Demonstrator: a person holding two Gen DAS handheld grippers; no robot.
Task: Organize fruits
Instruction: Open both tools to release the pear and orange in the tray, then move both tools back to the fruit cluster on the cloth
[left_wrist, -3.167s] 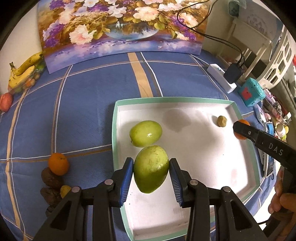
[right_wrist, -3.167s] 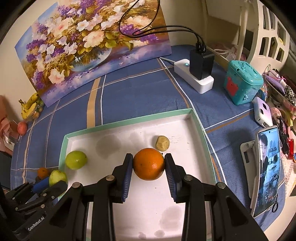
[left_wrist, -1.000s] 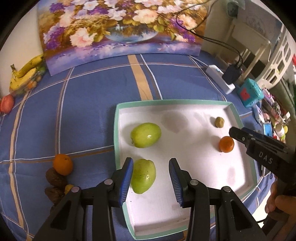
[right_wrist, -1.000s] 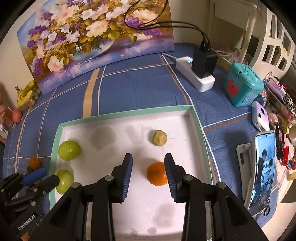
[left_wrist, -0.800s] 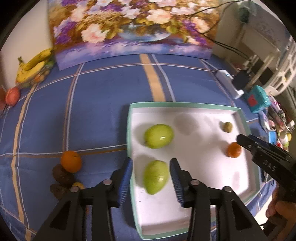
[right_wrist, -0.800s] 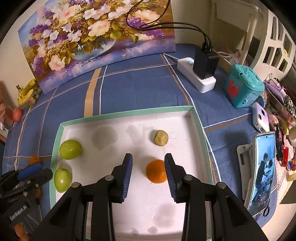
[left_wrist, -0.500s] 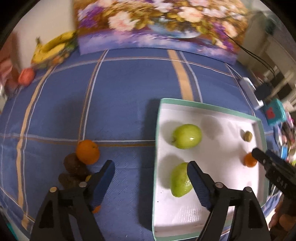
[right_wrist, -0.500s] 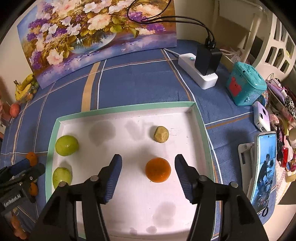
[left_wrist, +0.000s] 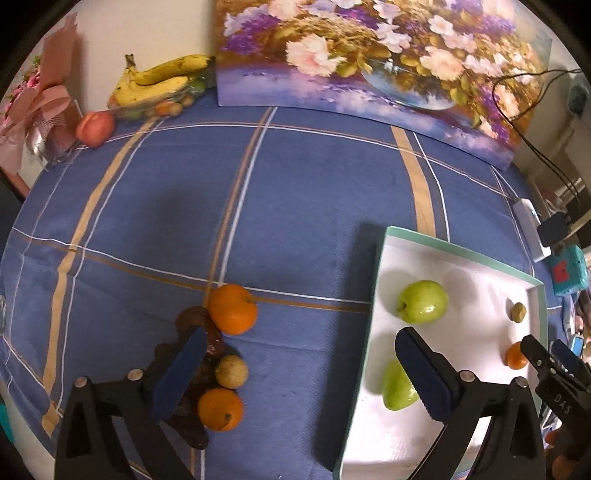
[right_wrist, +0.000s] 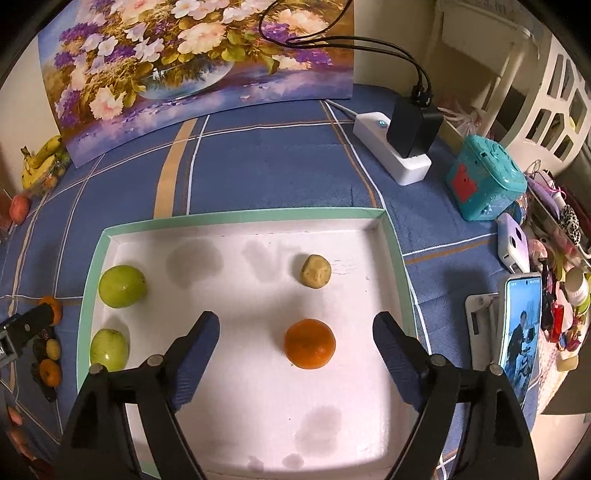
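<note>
Tray (right_wrist: 395, 258) holds green mango (left_wrist: 397, 386), apparently lengthwise.

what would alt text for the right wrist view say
Open right tongs hover over a white tray holding an orange, a small tan fruit and two green fruits at its left edge. The tray sits on a blue plaid cloth before a flower painting.

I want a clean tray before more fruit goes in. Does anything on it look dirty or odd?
Yes: the white tray shows grey blotches, two near its far edge and one near the front. They look like damp stains or dents; which, I cannot tell. The fruit looks intact.
</note>
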